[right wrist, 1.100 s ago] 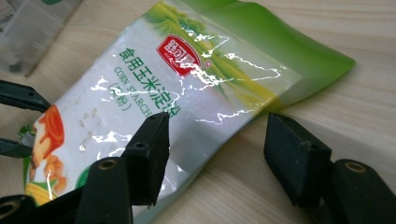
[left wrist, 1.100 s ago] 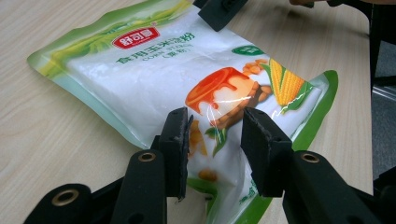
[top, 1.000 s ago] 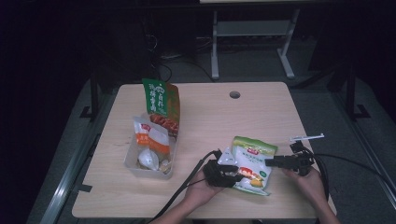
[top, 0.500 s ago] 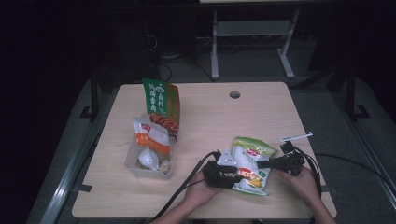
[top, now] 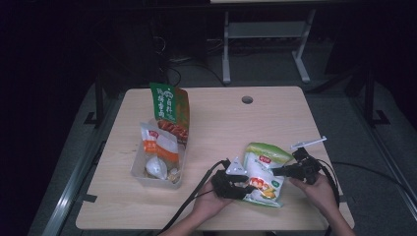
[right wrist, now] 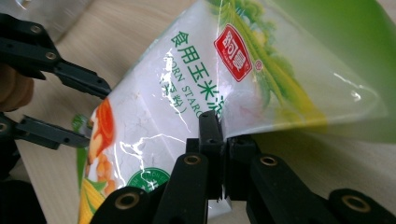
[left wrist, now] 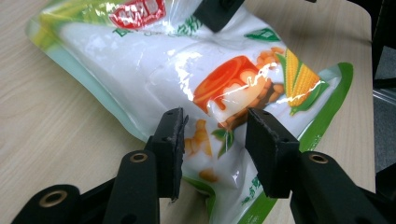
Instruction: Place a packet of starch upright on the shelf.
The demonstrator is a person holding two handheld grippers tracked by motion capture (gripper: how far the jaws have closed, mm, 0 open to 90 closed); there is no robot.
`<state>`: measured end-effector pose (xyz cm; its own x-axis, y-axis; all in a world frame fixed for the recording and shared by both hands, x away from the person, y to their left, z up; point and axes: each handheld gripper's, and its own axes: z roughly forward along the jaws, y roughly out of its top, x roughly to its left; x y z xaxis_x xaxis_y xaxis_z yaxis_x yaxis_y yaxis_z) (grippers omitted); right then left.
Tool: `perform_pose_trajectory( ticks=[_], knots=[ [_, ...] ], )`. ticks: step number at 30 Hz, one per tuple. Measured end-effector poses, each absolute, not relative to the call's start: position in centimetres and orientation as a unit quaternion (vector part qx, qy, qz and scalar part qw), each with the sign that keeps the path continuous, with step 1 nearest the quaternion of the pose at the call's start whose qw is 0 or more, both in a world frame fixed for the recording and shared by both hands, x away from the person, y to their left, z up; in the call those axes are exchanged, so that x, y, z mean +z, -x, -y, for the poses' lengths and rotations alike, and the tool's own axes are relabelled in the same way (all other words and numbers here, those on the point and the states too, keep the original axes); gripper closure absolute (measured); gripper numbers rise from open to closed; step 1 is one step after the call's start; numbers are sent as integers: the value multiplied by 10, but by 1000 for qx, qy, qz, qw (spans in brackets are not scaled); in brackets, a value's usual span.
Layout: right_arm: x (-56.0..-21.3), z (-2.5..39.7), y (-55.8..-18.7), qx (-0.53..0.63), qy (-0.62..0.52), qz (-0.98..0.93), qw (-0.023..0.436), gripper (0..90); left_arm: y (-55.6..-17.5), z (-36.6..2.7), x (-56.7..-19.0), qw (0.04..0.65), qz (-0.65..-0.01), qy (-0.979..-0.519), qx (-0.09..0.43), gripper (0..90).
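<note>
In the right gripper view, right claw (right wrist: 219,154) pinched on starch bag (right wrist: 187,93).

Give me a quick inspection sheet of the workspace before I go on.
Surface: wooden table, round hole near the far edge.
Job's things: corn starch bag lying at the near right.
Clutter: clear bin holding packets; green and orange bag standing behind it.
Grippers: left gripper open, jaws either side of the bag's lower edge; right gripper shut on the bag's edge.
Cables: black cables trail off the near edge.
Surroundings: dark floor, metal frame beyond the table.
</note>
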<state>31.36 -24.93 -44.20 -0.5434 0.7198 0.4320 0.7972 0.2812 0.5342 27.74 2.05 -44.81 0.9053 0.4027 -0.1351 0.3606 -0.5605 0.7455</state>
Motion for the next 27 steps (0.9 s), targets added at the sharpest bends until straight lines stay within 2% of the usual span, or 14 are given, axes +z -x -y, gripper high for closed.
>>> perform_pose_trajectory(
  ticks=[10, 16, 19, 24, 27],
  knots=[
    [-397, 232, -304, -410, 430, 804, 18, 883, -272, -47, -438, 446, -236, -862, 41, 500],
    [-371, 212, -293, -423, 380, 822, -36, 884, -275, -63, -434, 466, -267, -842, 43, 300],
    [-365, 208, -289, -431, 362, 824, -57, 885, -279, -67, -434, 471, -281, -836, 28, 251],
    [-363, 209, -281, -459, 322, 825, -75, 885, -288, -66, -438, 485, -291, -824, -8, 241],
    [-364, 208, -274, -470, 288, 830, -85, 884, -295, -64, -440, 501, -284, -817, -36, 286]
  ],
)
